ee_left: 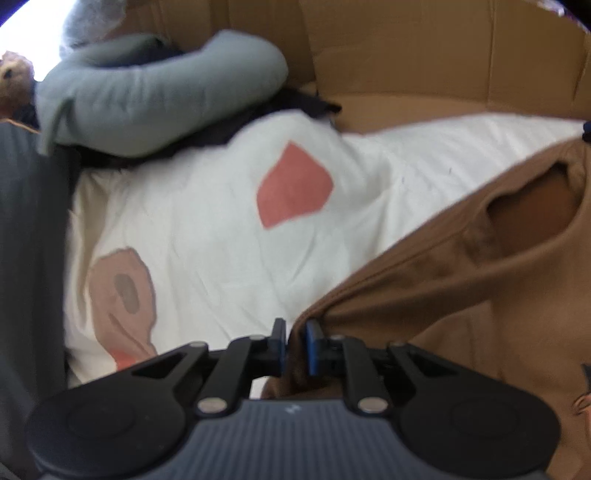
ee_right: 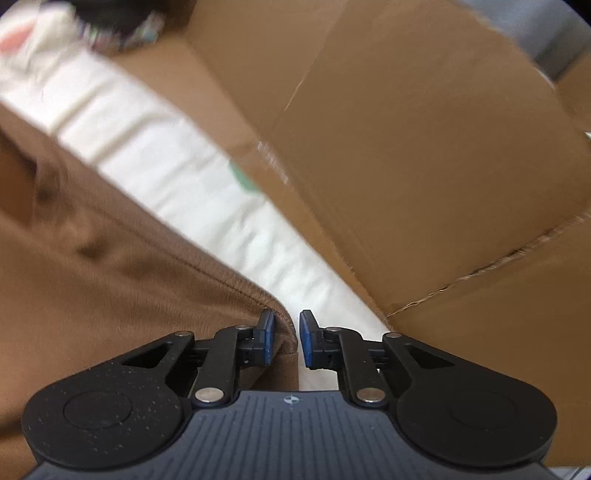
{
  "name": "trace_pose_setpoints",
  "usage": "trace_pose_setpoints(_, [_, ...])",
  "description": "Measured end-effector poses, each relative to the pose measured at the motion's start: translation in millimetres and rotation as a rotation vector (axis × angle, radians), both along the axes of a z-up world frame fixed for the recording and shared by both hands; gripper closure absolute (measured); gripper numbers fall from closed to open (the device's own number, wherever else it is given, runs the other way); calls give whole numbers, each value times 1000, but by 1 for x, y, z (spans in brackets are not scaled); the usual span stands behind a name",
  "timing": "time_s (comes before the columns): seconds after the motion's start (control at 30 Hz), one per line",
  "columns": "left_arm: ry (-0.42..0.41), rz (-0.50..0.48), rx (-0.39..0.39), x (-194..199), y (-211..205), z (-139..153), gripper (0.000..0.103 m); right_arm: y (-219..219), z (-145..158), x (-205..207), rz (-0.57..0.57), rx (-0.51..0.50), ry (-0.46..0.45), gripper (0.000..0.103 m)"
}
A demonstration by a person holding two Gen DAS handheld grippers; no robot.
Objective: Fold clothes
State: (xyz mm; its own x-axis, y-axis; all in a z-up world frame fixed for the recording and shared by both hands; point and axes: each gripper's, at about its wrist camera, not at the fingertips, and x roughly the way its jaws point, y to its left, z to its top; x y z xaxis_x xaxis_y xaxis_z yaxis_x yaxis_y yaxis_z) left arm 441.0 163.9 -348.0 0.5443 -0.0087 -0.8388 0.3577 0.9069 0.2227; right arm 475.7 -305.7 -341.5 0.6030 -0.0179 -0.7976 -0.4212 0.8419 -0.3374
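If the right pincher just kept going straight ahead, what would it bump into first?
Probably the brown garment: its hemmed corner already sits in the right gripper, between open jaws. Just past that lies the white sheet, then the cardboard wall. Depth is hard to judge in this blurred view.

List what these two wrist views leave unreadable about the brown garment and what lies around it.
- Brown garment: cut off by both views' edges; type unclear.
- Print on it: cut by the left view's right edge.
- Dark item: blurred, top of right view.
- Dark cloth: under the grey-green pillow.
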Motion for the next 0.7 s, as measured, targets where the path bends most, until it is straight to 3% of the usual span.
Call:
trace_pose_setpoints(0.07, [-30, 4, -41, -2, -2, 15, 89, 0, 0, 0, 12, 13, -8, 81])
trace_pose_setpoints(0.17, [-61, -9, -93, -3, -15, 30, 80, 3, 11, -5, 65, 69, -19, 81])
trace_pose_setpoints(0.27, [-65, -39, -121, -2, -35, 32, 80, 18, 12, -7, 129, 107, -11, 80])
trace_pose_setpoints(0.33, [-57, -81, -115, -4, -53, 28, 80, 29, 10, -8, 173, 124, -6, 76])
trace_pose_setpoints(0.43, [-45, -171, -86, -8, -77, 17, 71, 43, 5, -9, 237, 145, 12, 64])
trace_pose_setpoints(0.5, [-38, -231, -65, -11, -89, 9, 65, 52, 0, -9, 298, 141, 34, 64])
trace_pose_setpoints(0.7, [-6, -375, -1, -10, -100, -17, 65, 72, -11, -8, 455, 123, 83, 64])
